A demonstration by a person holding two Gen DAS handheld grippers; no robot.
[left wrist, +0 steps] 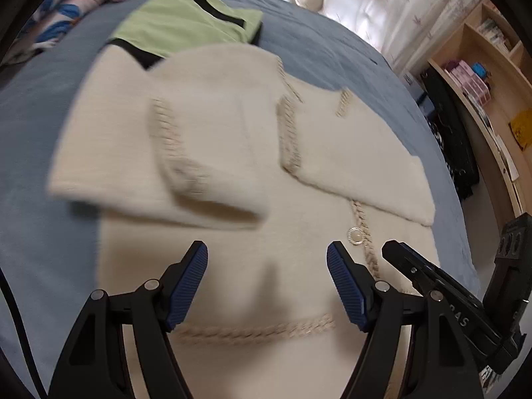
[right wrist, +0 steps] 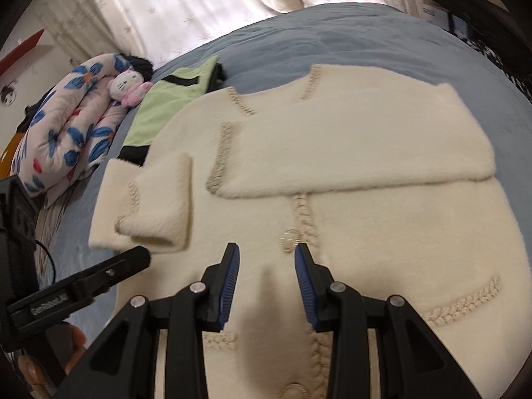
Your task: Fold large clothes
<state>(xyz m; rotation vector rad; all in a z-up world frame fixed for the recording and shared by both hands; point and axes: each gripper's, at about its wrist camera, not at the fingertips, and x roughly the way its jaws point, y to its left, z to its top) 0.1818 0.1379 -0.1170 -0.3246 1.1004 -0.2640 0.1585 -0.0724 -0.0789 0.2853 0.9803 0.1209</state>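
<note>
While both grippers hang over the lower front of the cream cardigan, neither holds anything: the left gripper has its blue pads spread wide, and the right gripper stands narrower but still parted, just short of a round button on the braided placket. The cardigan lies flat on the blue bed, with both sleeves folded in across its chest, the left view blurred there. Beyond it, touching its far edge, lies a green garment with black trim. Farther off sit a pink plush toy and a flowered quilt, with white curtains behind.
</note>
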